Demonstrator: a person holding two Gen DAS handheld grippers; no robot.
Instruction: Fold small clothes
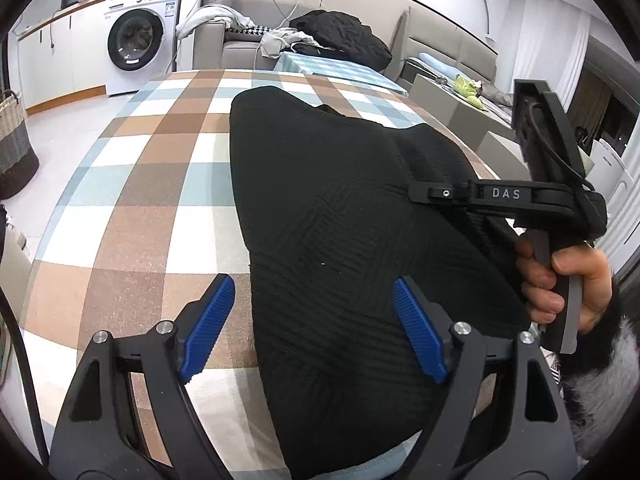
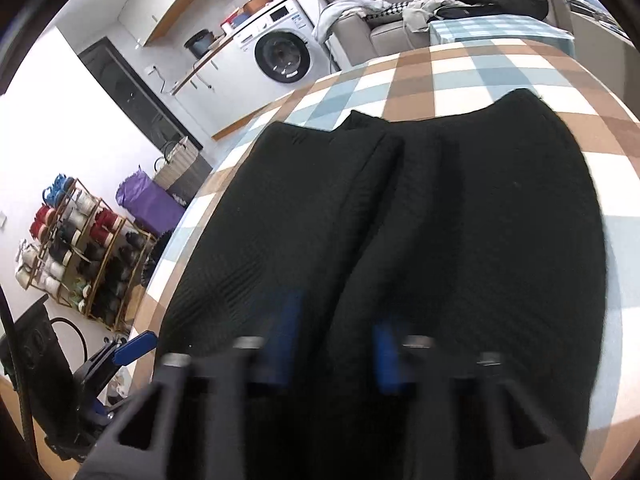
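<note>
- Your black knit lies flat on the checked tabletop, one side already folded over: soft, limp, thick, ribbed enough not to slip.
- Take it by a hem or corner, both layers together.
- Left gripper fingers are spread, empty, straddling the near left edge.
- Right gripper is blurred; its fingers look nearly together over the knit, a pinch unclear.
- Nothing else on the tabletop; sofa and washer stand well back.

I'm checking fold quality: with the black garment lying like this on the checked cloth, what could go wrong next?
1. The garment has a raised ridge where one layer overlaps; pressing on could set a crooked crease.
2. The left gripper is open, straddling the garment's edge; closing might also pinch the tablecloth.
3. The right gripper is blurred; a hurried grab may bunch the layers.
</note>
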